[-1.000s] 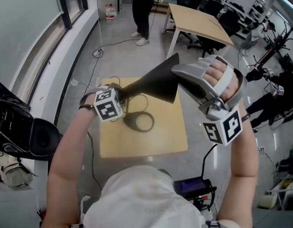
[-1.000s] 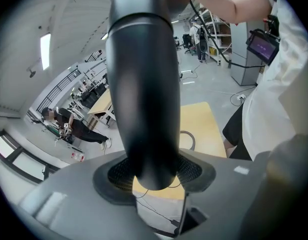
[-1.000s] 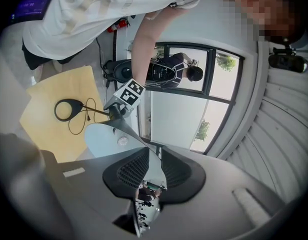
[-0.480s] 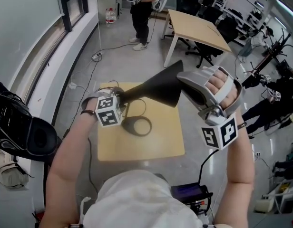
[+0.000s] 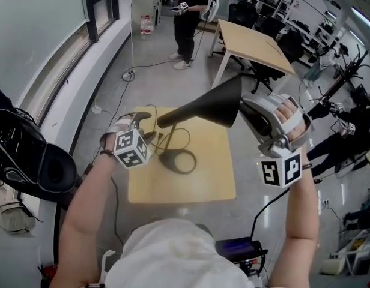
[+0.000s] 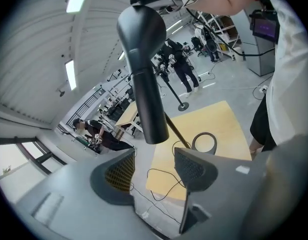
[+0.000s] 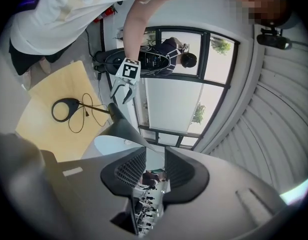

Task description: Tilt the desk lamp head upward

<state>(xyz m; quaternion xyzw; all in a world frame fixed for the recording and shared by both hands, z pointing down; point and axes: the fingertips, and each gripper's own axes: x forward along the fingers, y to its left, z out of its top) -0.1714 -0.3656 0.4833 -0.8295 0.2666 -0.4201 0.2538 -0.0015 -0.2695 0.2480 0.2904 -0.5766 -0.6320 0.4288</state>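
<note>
Lamp point(image 5: 197, 110) stands on a small wooden surface point(image 5: 215, 176). Its ring base point(image 5: 178, 161) lies flat there with the cord point(image 5: 180, 135) looped beside it.

Head point(image 5: 216, 104), a black cone, is up in the air above the surface. Its narrow neck point(image 6: 146, 99) runs toward the left side and its wide mouth faces the right hand. In the head view it sits about level, perhaps a little raised at the mouth.

Left gripper point(image 6: 154, 164): jaws apart and just been opening. Nothing between them. The neck's end hangs ahead of the tips, near but not touched.

Right gripper point(image 7: 155, 166): at the mouth of the head. Jaws have just been opening, with a narrow gap showing. The thin rim point(image 7: 125, 129) of the cone runs in between them, close to one pad, and does not look clamped.

Progress, as a judgement: the tilt looks largely made. The head is lifted off any downward droop, and both sets of jaws are slack rather than gripping. What seems left is to clear both grippers from the lamp and see that the head holds its angle alone. Whether the joint will hold cannot be read from here.
</note>
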